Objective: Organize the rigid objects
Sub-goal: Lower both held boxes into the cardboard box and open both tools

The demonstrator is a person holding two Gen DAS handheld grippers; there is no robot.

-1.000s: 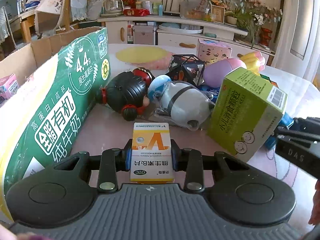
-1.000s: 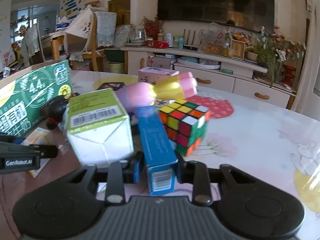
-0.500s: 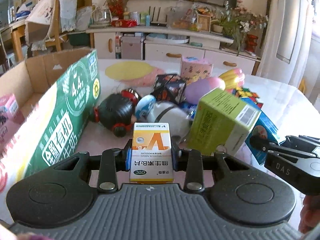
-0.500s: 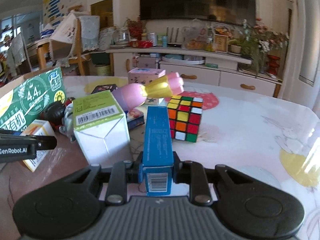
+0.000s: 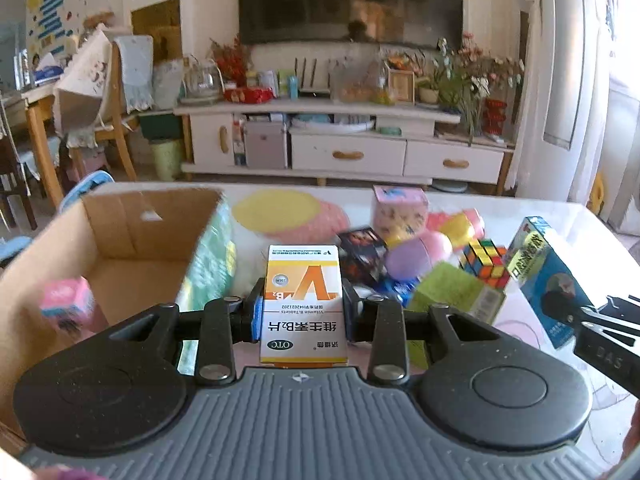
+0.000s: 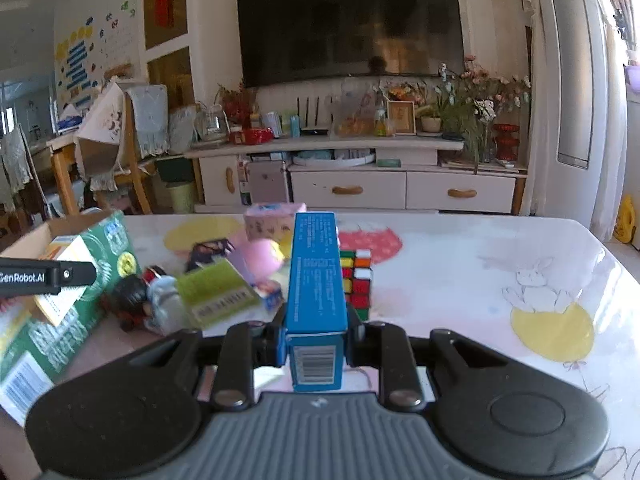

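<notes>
My left gripper (image 5: 303, 316) is shut on an orange-and-white vitamin box (image 5: 303, 300) and holds it above the table, right of the open cardboard carton (image 5: 136, 232). A pink box (image 5: 66, 306) lies inside the carton. My right gripper (image 6: 316, 342) is shut on a long blue box (image 6: 317, 276), raised above the table; this blue box also shows in the left wrist view (image 5: 548, 276). Between the grippers lies a pile: a green box (image 6: 216, 292), a Rubik's cube (image 6: 358, 280), a black-haired doll (image 6: 130, 296), a pink-and-yellow toy (image 5: 420, 248).
The carton's green printed side (image 6: 72, 320) faces the pile at the left. A pink patterned box (image 6: 272, 222) and a dark cube (image 6: 210, 252) stand behind the pile. The table (image 6: 480, 280) has a patterned cloth. A TV cabinet stands beyond the far edge.
Both grippers have risen with their boxes. The left one has moved toward the carton, whose inside now shows. The blue box has been lifted off the table, clear of the pile.
</notes>
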